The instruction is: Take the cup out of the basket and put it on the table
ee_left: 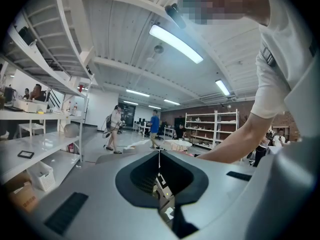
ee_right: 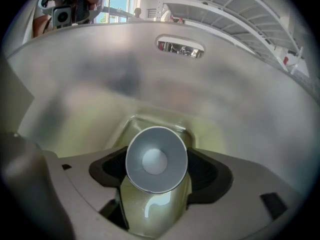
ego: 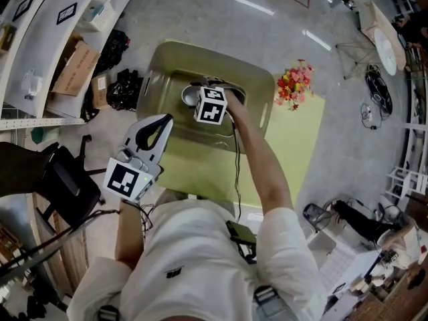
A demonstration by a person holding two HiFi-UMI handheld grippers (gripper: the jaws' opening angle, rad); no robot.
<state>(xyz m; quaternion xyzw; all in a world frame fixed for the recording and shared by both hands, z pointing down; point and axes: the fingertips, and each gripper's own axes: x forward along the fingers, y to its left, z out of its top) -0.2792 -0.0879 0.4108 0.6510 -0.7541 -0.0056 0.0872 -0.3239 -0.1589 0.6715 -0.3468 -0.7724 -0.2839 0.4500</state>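
The right hand-held gripper (ego: pixel 199 99) is reaching down into the green basket (ego: pixel 167 62). It is squeezing the cup (ee_right: pixel 156 159) between its two jaws. The black pads are pressing on the cup's left and right sides. The cup's open mouth is facing back toward the gripper's camera, and its inside is looking grey and shiny. The cup is sitting low inside the basket, near the far wall, which has a handle hole (ee_right: pixel 180 48) in it.

The basket is sitting on the far left part of the green table (ego: pixel 294 152). Some red and yellow flowers (ego: pixel 294 85) are lying on the table just to the right of the basket.

The left hand-held gripper (ego: pixel 162 123) is hanging in the air near the person's body, to the near left of the basket. Its jaws are shut tight together and are holding nothing. It is pointing up and away toward the room.
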